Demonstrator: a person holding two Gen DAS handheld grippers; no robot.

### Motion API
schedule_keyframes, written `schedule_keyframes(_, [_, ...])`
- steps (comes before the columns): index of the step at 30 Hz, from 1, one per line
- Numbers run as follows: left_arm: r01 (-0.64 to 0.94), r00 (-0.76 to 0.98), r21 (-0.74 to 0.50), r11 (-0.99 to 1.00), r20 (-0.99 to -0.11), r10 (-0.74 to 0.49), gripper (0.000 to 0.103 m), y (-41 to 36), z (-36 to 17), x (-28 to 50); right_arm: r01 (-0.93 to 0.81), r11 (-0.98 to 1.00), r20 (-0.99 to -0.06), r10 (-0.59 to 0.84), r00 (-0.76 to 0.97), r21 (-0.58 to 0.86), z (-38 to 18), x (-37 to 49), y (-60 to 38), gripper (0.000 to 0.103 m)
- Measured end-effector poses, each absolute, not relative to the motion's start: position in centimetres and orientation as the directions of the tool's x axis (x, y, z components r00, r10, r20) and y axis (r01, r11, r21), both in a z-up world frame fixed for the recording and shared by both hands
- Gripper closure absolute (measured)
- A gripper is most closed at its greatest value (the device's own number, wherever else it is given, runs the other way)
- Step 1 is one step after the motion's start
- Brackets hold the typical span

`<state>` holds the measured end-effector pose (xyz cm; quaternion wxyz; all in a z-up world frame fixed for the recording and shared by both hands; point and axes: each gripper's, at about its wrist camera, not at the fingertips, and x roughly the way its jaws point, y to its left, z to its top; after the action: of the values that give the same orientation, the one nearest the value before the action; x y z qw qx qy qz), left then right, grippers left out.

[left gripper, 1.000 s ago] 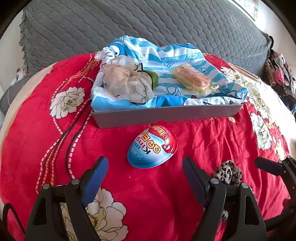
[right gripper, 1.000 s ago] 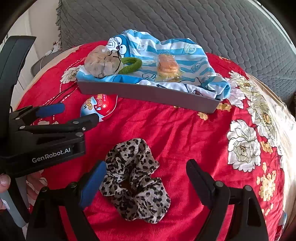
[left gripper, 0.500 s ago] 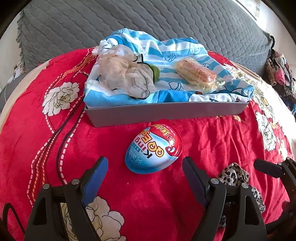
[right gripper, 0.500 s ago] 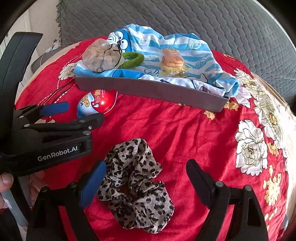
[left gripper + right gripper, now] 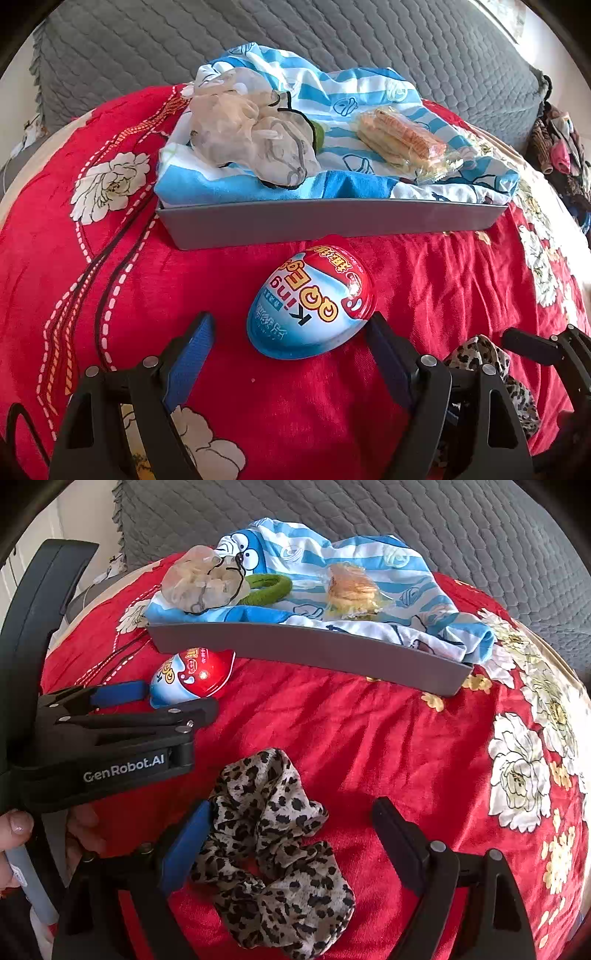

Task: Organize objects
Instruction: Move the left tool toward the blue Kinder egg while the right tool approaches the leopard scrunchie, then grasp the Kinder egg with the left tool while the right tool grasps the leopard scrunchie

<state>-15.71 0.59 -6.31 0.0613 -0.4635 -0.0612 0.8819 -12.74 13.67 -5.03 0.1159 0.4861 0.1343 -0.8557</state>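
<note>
A red and blue toy egg [image 5: 312, 301] lies on the red blanket in front of a grey tray [image 5: 332, 221]. My left gripper [image 5: 291, 336] is open, its fingers on either side of the egg's near end; it also shows in the right wrist view [image 5: 173, 698] beside the egg [image 5: 192, 675]. A leopard-print scrunchie [image 5: 273, 849] lies between the open fingers of my right gripper [image 5: 291, 830]. The tray [image 5: 314, 646] holds a blue striped cloth [image 5: 354, 92], a pale mesh scrunchie [image 5: 251, 129], a green hair tie [image 5: 267, 589] and a wrapped snack [image 5: 402, 140].
The red floral blanket [image 5: 369, 738] covers a bed. A grey quilted headboard [image 5: 184, 37] rises behind the tray. A pile of clothes [image 5: 561, 155] sits at the far right edge.
My left gripper has moved forward until the egg sits between its fingertips. My right gripper has moved forward over the leopard scrunchie. Both stay open.
</note>
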Motion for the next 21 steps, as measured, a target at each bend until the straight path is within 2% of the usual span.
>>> schedule_keyframes(11, [-0.067,-0.578,-0.196,-0.978,-0.791,0.198,0.020,0.44,-6.55,-16.12,0.360,-0.928,-0.865,-0.096,-0.493,-0.102,-5.16,-12.85,13.18,0.054])
schedule_keyframes(12, [-0.069,-0.580,-0.198,-0.978,-0.789,0.200,0.021,0.42,-6.52,-16.11,0.360,-0.927,-0.864,-0.098,-0.494,-0.100,-5.11,-12.83,13.14,0.056])
schedule_keyframes(15, [-0.087,-0.589,-0.204,-0.975,-0.779,0.215,0.041,0.54,-6.24,-16.12,0.365,-0.927,-0.867,-0.107,-0.487,-0.091,-5.04,-12.88,13.04,0.068])
schedule_keyframes(17, [-0.096,-0.595,-0.192,-0.977,-0.776,0.211,0.041,0.70,-6.09,-16.11,0.375,-0.924,-0.871,-0.120,-0.476,-0.077,-5.00,-12.88,12.91,0.076])
schedule_keyframes(21, [-0.103,-0.587,-0.209,-0.972,-0.777,0.229,0.041,0.65,-6.23,-16.15,0.378,-0.923,-0.873,-0.125,-0.472,-0.072,-4.77,-12.87,12.80,0.081])
